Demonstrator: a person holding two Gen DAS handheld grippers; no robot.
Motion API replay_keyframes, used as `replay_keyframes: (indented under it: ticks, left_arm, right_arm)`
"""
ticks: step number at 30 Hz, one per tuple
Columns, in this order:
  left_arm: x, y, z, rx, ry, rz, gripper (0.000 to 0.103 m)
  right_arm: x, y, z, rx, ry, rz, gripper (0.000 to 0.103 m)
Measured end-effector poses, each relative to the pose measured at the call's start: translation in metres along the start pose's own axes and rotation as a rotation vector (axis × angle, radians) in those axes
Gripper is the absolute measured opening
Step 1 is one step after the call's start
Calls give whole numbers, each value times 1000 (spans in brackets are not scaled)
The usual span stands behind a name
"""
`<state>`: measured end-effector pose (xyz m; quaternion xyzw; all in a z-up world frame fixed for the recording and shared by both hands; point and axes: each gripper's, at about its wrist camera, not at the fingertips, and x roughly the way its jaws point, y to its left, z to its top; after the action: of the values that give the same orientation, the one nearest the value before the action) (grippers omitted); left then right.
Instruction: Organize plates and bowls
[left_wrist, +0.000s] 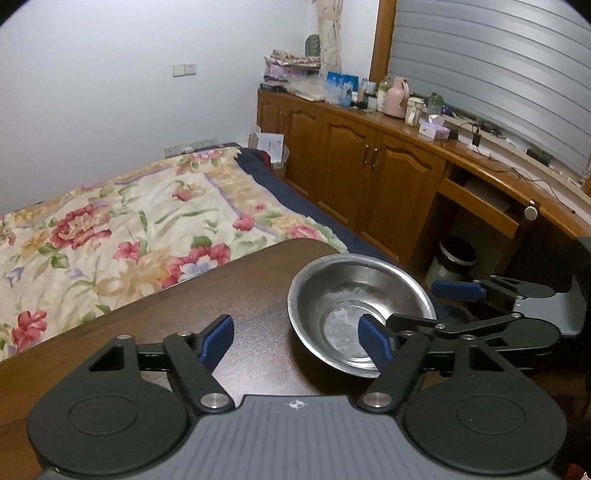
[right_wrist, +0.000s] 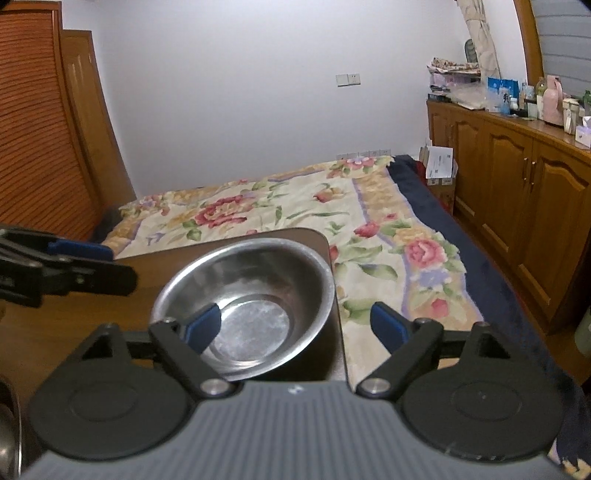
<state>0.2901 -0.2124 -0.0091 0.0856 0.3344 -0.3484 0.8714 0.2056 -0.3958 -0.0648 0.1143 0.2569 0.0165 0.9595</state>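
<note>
The bowl (right_wrist: 245, 306) is being left near the counter (left_wrist: 147, 332) corner (beside the bed (right_wrist: 369, 221)); both jaws are being held wide, empty, the right gripper (right_wrist: 295, 328) straddling its rim, the left gripper (left_wrist: 301, 341) alongside, presumably for lifting.

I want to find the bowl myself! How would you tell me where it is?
Look at the dark wooden table by the flowery bed. At its far corner sits a round, shiny metal bowl, empty inside. It is the only shiny dish on that corner.

You had the bowl (right_wrist: 255, 295) on the table's (left_wrist: 184, 314) far corner, the bed (left_wrist: 129, 229) behind it, cabinets (left_wrist: 369, 166) right, perhaps another dish (right_wrist: 9, 424) nearer.
</note>
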Motion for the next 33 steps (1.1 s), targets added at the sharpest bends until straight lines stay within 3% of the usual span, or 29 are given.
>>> replay_keyframes:
  ticks: [7,23,29,31,33]
  left_arm:
    - [22,1,5,-21,52,-35,58]
    - [49,6,7,-57,114,-68,48]
    - [57,11,5,-64,138,-58,35]
    - [57,12,4,-68,142,-65,25]
    - [56,11,5,-65,143,-67,19]
  right_arm:
    - [5,-4,0,35,39,20,61]
    - [5,-2,0,62,47,37,52]
    - [6,-4,-1,83,51,49,45]
    - [7,-5,-2,91,55,56,35]
    - [8,-6,-2,104,61,60,32]
